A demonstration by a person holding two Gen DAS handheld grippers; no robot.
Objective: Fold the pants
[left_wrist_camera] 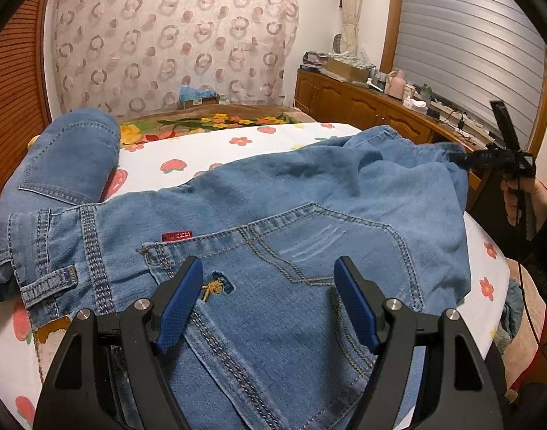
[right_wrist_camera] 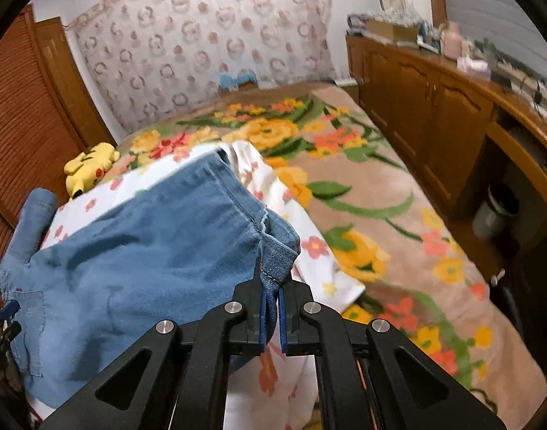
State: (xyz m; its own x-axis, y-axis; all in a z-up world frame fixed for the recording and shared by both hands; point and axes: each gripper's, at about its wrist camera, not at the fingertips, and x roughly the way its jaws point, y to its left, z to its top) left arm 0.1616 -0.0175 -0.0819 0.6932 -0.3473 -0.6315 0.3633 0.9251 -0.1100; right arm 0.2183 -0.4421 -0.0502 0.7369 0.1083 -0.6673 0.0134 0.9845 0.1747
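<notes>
Where a patterned curtain point(left_wrist_camera: 173, 39) hangs across the far wall, a bed fills most of the room, spread with a tan floral blanket point(right_wrist_camera: 388, 193) and, over its near part, a white sheet point(left_wrist_camera: 237, 147) printed with small red flowers. A louvred wooden door point(right_wrist_camera: 26, 122) closes off the left side, and a long wooden cabinet point(right_wrist_camera: 427, 107) runs down the right, its top crowded with boxes and bottles below a grey slatted blind point(left_wrist_camera: 467, 36). A narrow strip separates the bed's right edge from the cabinet, with a grey bin point(right_wrist_camera: 495, 211) standing in a recess there. The blanket's far half lies bare and offers the widest open room. The pants point(left_wrist_camera: 273, 222), blue denim, lie across the white sheet, back pocket up, the waistband at the left and a leg reaching to the right edge of the bed; a 2nd denim piece point(left_wrist_camera: 72, 154) lies rolled at the left. The left gripper point(left_wrist_camera: 270, 301) hovers over the back pocket with its 2 blue pads spread wide, nothing between them. The right gripper point(right_wrist_camera: 272, 317) has its pads pressed together on the leg's hem, lifting that end clear of the sheet. A yellow plush toy point(right_wrist_camera: 90, 168) sits by the door.
</notes>
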